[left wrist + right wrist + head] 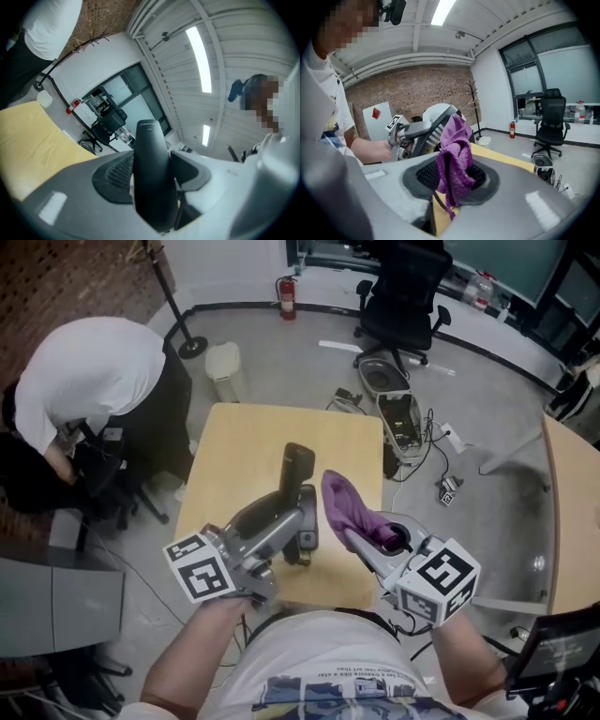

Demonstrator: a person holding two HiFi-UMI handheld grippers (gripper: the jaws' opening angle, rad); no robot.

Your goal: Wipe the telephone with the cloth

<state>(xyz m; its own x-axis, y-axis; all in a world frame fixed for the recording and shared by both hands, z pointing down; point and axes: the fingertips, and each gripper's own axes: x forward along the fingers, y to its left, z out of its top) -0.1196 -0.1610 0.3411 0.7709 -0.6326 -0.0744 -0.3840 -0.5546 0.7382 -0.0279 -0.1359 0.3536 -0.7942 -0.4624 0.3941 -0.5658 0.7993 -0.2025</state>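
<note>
Telephone handset (298, 467), black, upright, clamped in L tongs (306, 518), held over worktop (239, 451). R tongs (359, 538) just beside, pinched on purple cloth (345, 504); cloth near handset, contact unclear. Beyond: office chair (401, 296).

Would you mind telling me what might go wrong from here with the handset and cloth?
1. The left gripper holds the telephone near its lower end over the table; wiping pressure might lever it loose.
2. The cloth is bunched in the right gripper, so a jaw might scrape the phone.
</note>
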